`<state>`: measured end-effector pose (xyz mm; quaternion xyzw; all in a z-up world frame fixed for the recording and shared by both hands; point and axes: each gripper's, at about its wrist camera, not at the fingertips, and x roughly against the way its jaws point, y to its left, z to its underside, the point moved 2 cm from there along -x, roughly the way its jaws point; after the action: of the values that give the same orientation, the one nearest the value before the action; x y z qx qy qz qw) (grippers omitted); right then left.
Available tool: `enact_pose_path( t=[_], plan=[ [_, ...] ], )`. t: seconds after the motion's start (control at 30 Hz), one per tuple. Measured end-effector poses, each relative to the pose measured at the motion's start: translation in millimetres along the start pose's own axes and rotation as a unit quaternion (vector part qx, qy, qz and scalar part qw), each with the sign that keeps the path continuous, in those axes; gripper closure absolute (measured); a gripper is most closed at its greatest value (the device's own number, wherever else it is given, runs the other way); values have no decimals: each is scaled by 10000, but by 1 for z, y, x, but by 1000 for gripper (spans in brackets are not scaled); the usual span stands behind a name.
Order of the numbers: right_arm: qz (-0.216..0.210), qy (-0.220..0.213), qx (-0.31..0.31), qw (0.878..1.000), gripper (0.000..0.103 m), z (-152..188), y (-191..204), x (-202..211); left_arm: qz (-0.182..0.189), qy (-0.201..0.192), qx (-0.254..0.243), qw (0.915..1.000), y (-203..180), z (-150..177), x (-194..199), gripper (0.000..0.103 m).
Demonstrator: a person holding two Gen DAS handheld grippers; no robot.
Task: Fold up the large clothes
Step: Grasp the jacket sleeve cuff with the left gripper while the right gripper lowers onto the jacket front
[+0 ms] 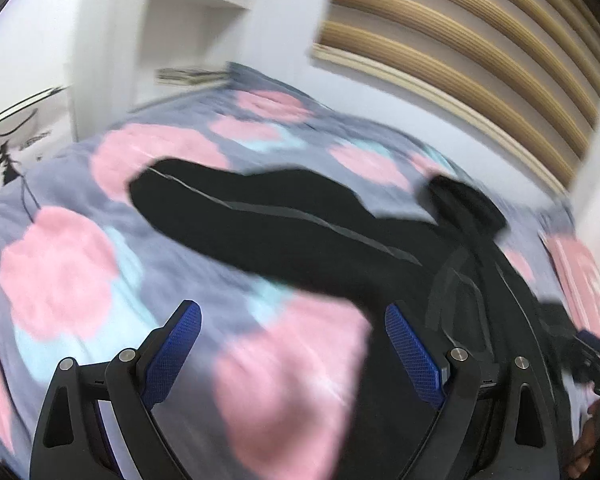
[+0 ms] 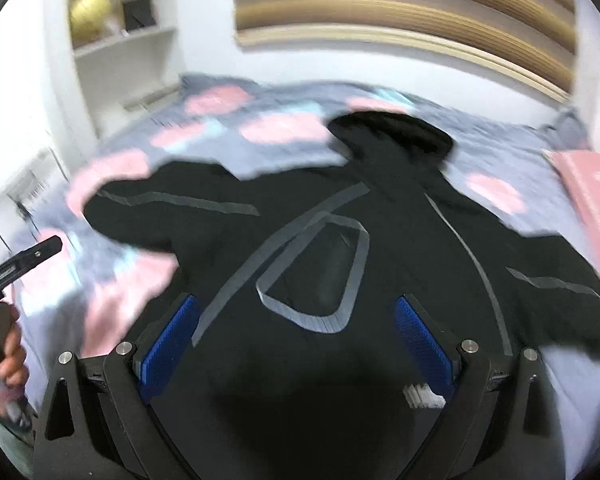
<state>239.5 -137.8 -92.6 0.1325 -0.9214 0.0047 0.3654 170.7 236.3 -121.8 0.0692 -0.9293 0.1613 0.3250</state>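
Lying flat on the flowered bedspread (image 2: 260, 96), the black hoodie (image 2: 300, 360) runs its length toward the slatted headboard (image 2: 400, 20), hood (image 2: 396, 136) nearest it, sleeves spread to either side. Grey stripes mark its back and sleeves. My left claw (image 1: 292, 320) and right claw (image 2: 296, 314) both stand apart, holding nothing.

Black grey-striped hoodie (image 2: 340, 264) spread flat, sleeves out

White walls (image 2: 204, 20), wooden slatted panel (image 1: 480, 52), white shelves (image 2: 120, 40), bed under grey floral bedspread (image 1: 80, 272).
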Motion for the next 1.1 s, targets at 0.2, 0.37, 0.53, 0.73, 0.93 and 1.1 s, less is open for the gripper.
enact_pose_path(
  t=[0.2,0.37,0.53,0.73,0.93,1.1],
  plan=[
    [437,-160,-171,9988,4,-5,-37,-96,-469,-377,703,9957,92,-47,-51,9],
    [355,325,-766,9959,4,38,-67,-157,-719,-386,1219,9892,139,-65,-103,9],
    [390,358,-671,9963,1,45,-67,-165,-595,-327,1791,9815,172,-76,-156,9],
    [259,376,-688,9966,0,46,-71,-171,-742,-4,2221,9722,194,-83,-213,11],
    [341,442,-610,9966,0,45,-67,-173,-726,-746,1799,9782,175,-88,-188,87],
    [385,481,-555,9966,0,46,-66,-174,-1113,-1067,1985,9679,180,-82,-160,88]
  ],
)
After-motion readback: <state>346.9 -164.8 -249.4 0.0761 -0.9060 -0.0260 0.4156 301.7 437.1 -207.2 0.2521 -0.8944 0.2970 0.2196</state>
